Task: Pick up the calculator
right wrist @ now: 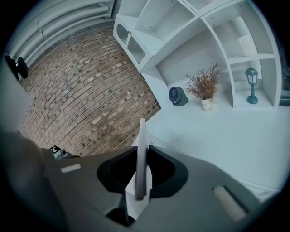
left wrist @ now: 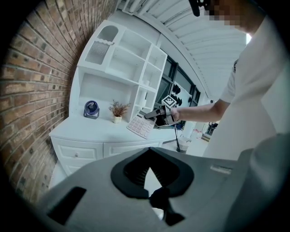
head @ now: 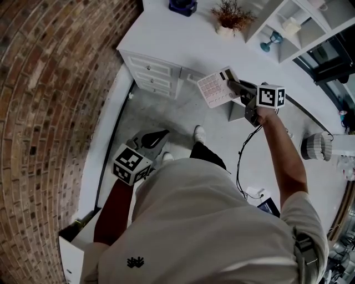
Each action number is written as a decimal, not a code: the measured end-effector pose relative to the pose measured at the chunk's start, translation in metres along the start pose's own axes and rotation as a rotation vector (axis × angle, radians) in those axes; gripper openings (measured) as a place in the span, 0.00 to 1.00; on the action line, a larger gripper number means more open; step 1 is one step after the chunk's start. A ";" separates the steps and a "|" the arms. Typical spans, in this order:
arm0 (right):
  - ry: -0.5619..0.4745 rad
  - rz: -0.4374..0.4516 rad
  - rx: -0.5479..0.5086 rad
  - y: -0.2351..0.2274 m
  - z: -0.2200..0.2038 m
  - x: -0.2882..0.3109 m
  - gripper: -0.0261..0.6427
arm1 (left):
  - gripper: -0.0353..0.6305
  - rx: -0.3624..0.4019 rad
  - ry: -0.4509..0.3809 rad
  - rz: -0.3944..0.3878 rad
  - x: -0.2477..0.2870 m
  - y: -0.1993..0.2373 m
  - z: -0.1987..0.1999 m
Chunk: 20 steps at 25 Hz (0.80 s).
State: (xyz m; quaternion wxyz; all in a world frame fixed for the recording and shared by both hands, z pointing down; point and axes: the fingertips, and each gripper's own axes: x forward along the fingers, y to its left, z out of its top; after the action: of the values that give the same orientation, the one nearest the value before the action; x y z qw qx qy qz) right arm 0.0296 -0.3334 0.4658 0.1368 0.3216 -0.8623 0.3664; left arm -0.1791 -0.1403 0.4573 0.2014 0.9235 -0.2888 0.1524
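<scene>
The calculator (head: 215, 89) is a flat white pad with pale pink keys and a dark display strip. It hangs in the air in front of the white desk (head: 166, 39), clear of its top. My right gripper (head: 233, 86) is shut on its display end, at the end of an outstretched arm. In the right gripper view the calculator (right wrist: 142, 149) stands edge-on between the jaws. The left gripper view shows the calculator (left wrist: 141, 125) and the right gripper (left wrist: 156, 113) from afar. My left gripper (head: 161, 135) hangs low by the person's side, shut and empty.
A brick wall (head: 50, 111) runs along the left. On the desk stand a small dark fan (head: 183, 5) and a potted dried plant (head: 230, 19). White shelves hold a teal lamp (head: 272, 40). A ribbed bin (head: 315, 147) stands on the floor at the right.
</scene>
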 end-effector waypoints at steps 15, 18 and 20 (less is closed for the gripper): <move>0.031 0.040 -0.034 0.071 -0.042 -0.018 0.15 | 0.06 0.018 0.006 -0.060 -0.019 -0.024 -0.030; 0.036 0.046 -0.037 0.080 -0.047 -0.020 0.15 | 0.06 0.017 0.010 -0.067 -0.021 -0.026 -0.033; 0.039 0.041 -0.044 0.080 -0.049 -0.022 0.15 | 0.06 0.019 0.012 -0.070 -0.021 -0.027 -0.032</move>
State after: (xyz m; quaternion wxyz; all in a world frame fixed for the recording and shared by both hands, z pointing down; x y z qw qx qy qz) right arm -0.0057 -0.2460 0.4461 0.1532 0.2936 -0.8737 0.3563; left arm -0.1849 -0.0948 0.4688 0.1996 0.9339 -0.2538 0.1533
